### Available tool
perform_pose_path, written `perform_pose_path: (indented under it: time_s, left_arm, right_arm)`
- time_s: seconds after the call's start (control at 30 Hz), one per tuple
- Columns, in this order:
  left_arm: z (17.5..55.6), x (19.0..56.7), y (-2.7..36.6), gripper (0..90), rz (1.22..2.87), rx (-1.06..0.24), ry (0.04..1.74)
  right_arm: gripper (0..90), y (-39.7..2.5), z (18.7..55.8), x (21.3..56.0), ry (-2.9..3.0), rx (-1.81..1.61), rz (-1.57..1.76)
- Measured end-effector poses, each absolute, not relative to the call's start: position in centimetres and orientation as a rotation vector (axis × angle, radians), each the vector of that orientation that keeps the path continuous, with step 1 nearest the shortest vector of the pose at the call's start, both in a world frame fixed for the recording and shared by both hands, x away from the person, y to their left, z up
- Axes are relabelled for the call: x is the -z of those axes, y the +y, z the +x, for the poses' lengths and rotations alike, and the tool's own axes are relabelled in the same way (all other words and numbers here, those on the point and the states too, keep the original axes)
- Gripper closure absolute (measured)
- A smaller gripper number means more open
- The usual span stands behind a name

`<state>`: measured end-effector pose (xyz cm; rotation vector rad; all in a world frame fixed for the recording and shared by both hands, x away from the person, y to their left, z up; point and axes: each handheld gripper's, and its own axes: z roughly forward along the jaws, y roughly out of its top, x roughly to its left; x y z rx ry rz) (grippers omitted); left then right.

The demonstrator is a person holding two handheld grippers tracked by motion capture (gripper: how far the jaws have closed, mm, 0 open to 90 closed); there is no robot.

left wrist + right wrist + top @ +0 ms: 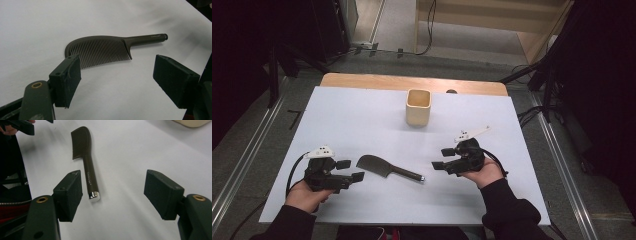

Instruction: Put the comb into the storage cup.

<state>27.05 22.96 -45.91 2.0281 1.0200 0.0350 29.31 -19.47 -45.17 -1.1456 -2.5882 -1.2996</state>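
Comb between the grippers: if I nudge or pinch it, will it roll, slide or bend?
The comb lies flat on its broad toothed head, so rolling looks unlikely. On the smooth white table it would probably slide or pivot. The thin teeth may flex; the handle looks like the stiffer place to pinch.

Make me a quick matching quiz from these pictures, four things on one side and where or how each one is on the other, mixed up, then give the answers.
Things:
1. comb
2. cup
3. left gripper
4. right gripper

Places or states:
A. upright at the far middle of the table
B. open, at the comb's metal-tipped handle end
C. lying flat between the two grippers
D. open, at the comb's toothed end

Pairs: 1-C, 2-A, 3-D, 4-B
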Motion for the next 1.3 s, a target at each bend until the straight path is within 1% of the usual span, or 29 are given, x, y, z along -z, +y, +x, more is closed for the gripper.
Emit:
perform_pose_path:
  time_s: [0.33,1.03,1.3]
  left_arm:
    - [27.0,45.9,22.9,22.9,2.025,-0.032,1.018]
    - [27.0,46.0,22.6,22.9,2.024,-0.025,1.01]
    - [27.0,46.1,22.3,22.9,2.035,-0.021,1.001]
  right_arm:
    - [25.7,-21.7,27.9,45.9,-2.603,1.293,-1.23]
    - [25.6,-25.9,24.6,47.4,-2.583,1.266,-1.335]
    - [24.9,-26.8,24.2,47.7,-2.602,1.249,-1.352]
